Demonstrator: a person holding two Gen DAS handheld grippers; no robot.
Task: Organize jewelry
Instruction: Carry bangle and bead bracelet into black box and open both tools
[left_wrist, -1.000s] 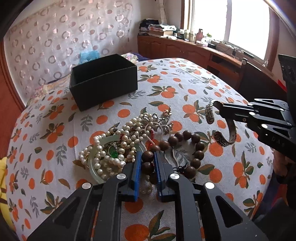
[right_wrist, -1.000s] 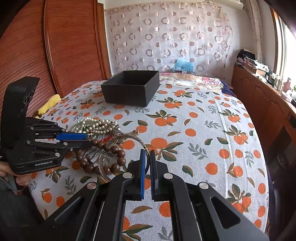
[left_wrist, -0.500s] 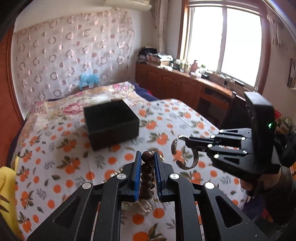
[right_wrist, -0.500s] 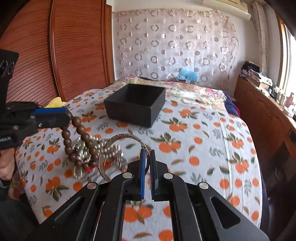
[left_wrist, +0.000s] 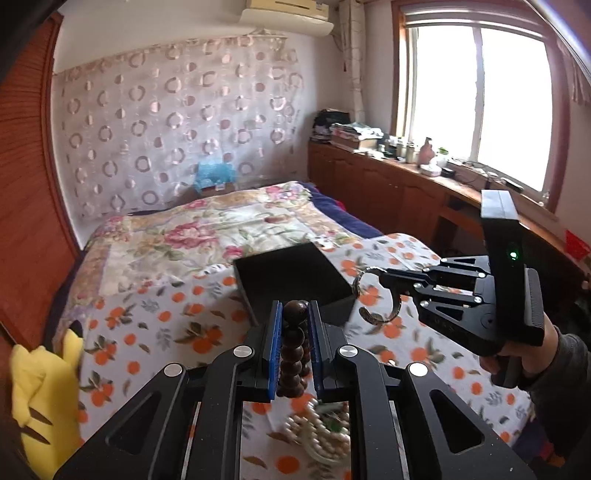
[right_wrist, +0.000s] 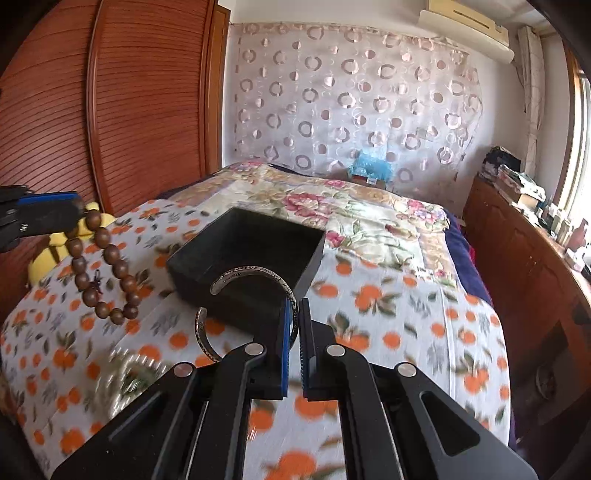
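Note:
My left gripper (left_wrist: 292, 310) is shut on a brown wooden bead bracelet (left_wrist: 291, 350), held in the air; the bracelet also hangs at the left of the right wrist view (right_wrist: 105, 273). My right gripper (right_wrist: 294, 314) is shut on a silver open cuff bangle (right_wrist: 255, 277), which also shows in the left wrist view (left_wrist: 376, 295). An open black box (right_wrist: 251, 258) stands on the orange-print cloth just beyond both grippers (left_wrist: 291, 277). A pile of pearl jewelry (left_wrist: 325, 435) lies on the cloth below my left gripper.
A yellow plush toy (left_wrist: 40, 384) lies at the bed's left edge. A floral quilt (right_wrist: 332, 199) covers the far half of the bed. A wooden cabinet (right_wrist: 524, 266) runs along the right. A wooden sliding door (right_wrist: 110, 110) stands at the left.
Both grippers have lifted their pieces off the pile and moved up and forward toward the black box. The jewelry pile now lies below and behind them.

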